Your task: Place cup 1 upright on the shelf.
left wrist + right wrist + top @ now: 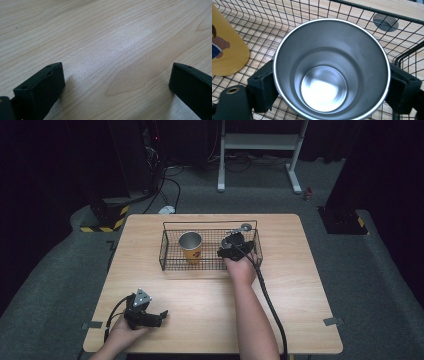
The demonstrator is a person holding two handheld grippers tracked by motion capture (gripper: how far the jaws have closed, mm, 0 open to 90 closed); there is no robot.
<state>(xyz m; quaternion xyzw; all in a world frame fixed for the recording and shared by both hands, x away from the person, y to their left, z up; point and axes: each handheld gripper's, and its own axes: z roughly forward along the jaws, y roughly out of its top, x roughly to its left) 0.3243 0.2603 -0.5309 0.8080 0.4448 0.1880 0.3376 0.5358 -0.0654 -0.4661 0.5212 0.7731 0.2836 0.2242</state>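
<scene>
A black wire basket (163, 254) stands at the back middle of the wooden table (200, 300). Inside it, toward the left, a yellow cup (191, 251) with a steel rim stands upright. My right gripper (234, 246) is down in the basket's right end, shut on a steel cup (332, 67) that is upright and empty; one jaw presses each side of it. The yellow cup (225, 52) is just to its left, apart from it. My left gripper (158, 316) rests low at the table's front left, open, with bare wood between its jaws (117, 72).
A grey round disc (245, 226) lies on the table just behind the basket's right end, also seen through the basket mesh (362, 10) as a grey disc (385, 22). A cable trails from the right gripper along the forearm to the front edge.
</scene>
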